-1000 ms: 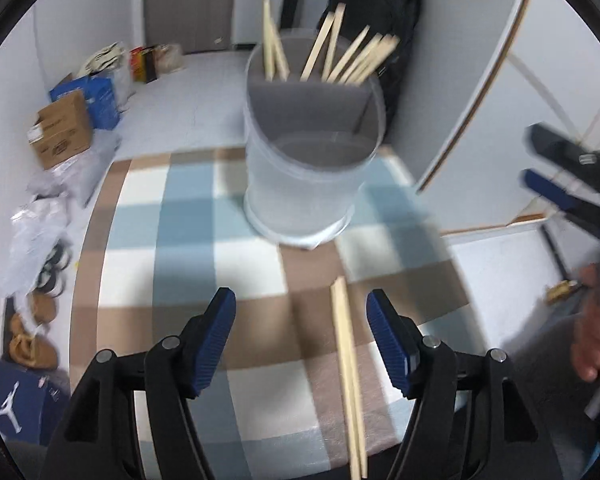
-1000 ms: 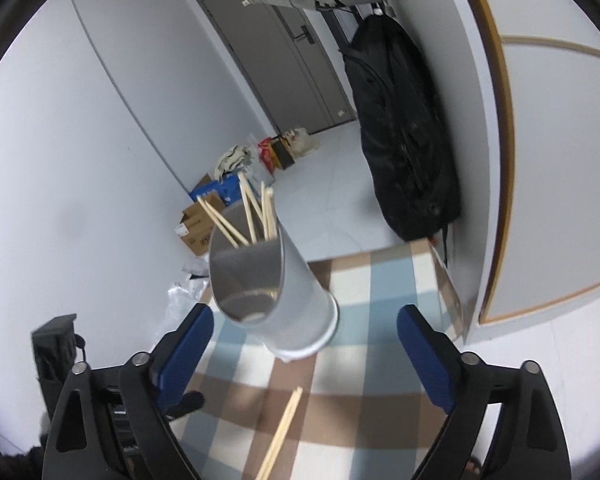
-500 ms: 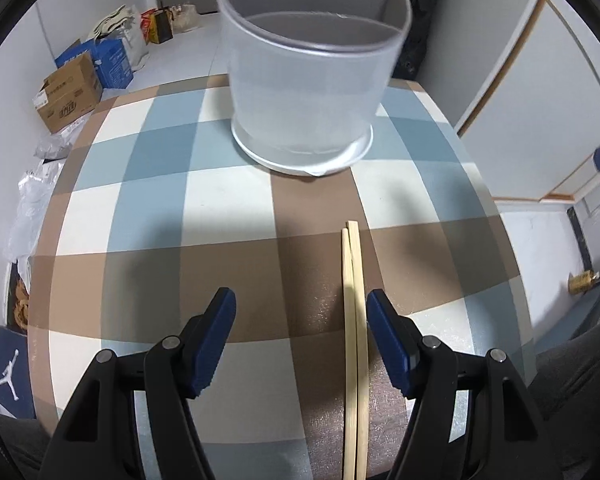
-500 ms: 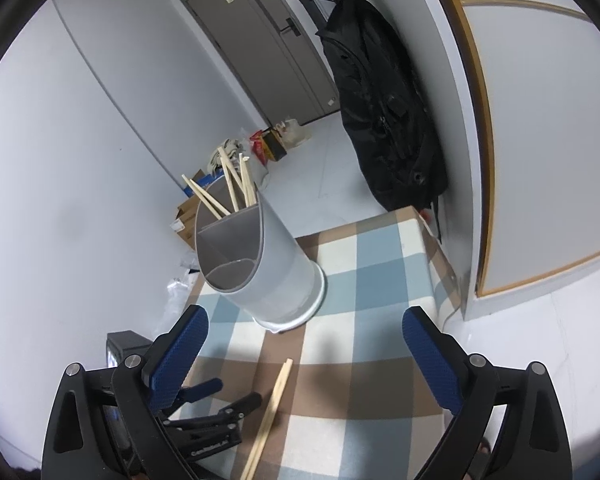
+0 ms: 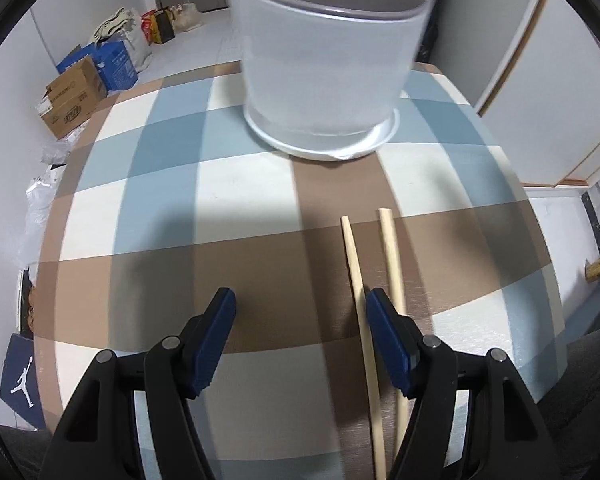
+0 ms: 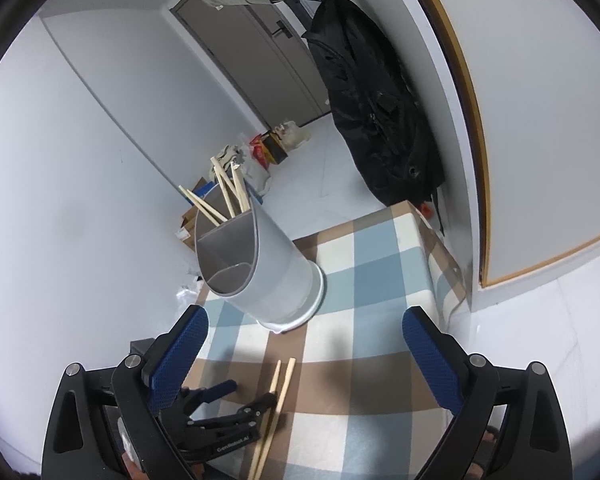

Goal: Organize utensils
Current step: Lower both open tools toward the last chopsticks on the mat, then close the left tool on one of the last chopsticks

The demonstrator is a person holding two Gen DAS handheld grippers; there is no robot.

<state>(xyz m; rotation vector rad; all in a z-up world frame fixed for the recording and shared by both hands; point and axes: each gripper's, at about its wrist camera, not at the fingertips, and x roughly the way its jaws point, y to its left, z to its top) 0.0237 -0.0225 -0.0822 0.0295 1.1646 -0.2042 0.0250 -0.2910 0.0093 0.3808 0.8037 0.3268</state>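
- Checked cloth in blue, brown and cream covers the table [image 5: 148, 208]; a grey door and a black bag stand behind.
- Two loose chopsticks [image 5: 392, 264] lie side by side toward the near edge.
- Holder [image 5: 324, 56] with more chopsticks stands near the far edge.
- Left gripper [image 5: 300, 304] is partly open, empty, one chopstick inside its right pad.
- Right gripper [image 6: 304, 336] gapes wide, empty.

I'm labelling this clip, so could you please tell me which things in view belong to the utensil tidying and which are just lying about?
Part of the job:
- two loose chopsticks on the checked tablecloth
- utensil holder with chopsticks already inside
- left gripper, jaws open beside them

Just lying about:
- black bag
- cardboard box
- blue shoebox
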